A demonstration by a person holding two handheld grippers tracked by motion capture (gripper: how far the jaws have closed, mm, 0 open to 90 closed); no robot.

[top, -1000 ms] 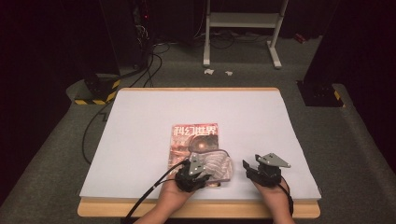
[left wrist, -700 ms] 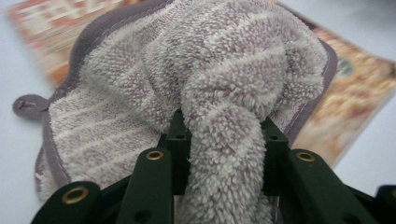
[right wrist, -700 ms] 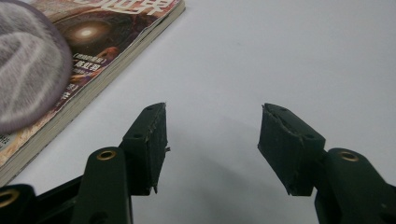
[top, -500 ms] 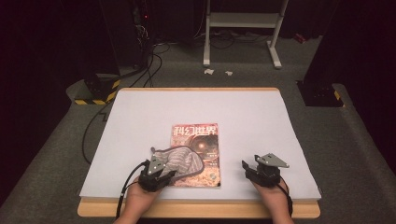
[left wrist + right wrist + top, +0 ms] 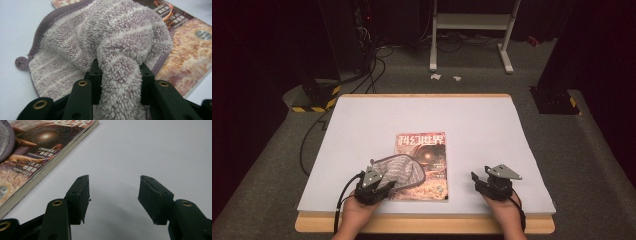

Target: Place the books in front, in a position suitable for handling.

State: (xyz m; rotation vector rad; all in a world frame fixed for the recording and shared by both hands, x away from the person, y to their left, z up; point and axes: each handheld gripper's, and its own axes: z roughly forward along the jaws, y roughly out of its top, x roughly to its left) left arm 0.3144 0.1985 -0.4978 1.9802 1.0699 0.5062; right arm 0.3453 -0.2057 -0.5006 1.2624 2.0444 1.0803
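A grey-purple striped towel (image 5: 399, 172) lies over the lower left part of a magazine (image 5: 428, 150) with red lettering, and spills onto the white table. My left gripper (image 5: 377, 181) sits at the towel's near left end, shut on a bunched fold of the towel (image 5: 120, 72) that fills the gap between its jaws. The magazine cover (image 5: 192, 50) lies beyond the cloth. To the right of the magazine, my right gripper (image 5: 482, 179) rests low over bare table. In its own view the right gripper (image 5: 113, 192) stands open with nothing between its jaws, the magazine (image 5: 37, 157) to their left.
The white table top (image 5: 492, 125) has a wooden front edge (image 5: 427, 224) near my hands. A black cable (image 5: 343, 197) trails from the left gripper. Behind the table stand a white metal frame (image 5: 472, 30), cables on the floor and a yellow-black striped base (image 5: 314, 100).
My left gripper has dragged the towel leftward across the magazine, from its lower right part to its lower left corner. The right gripper has stayed in place.
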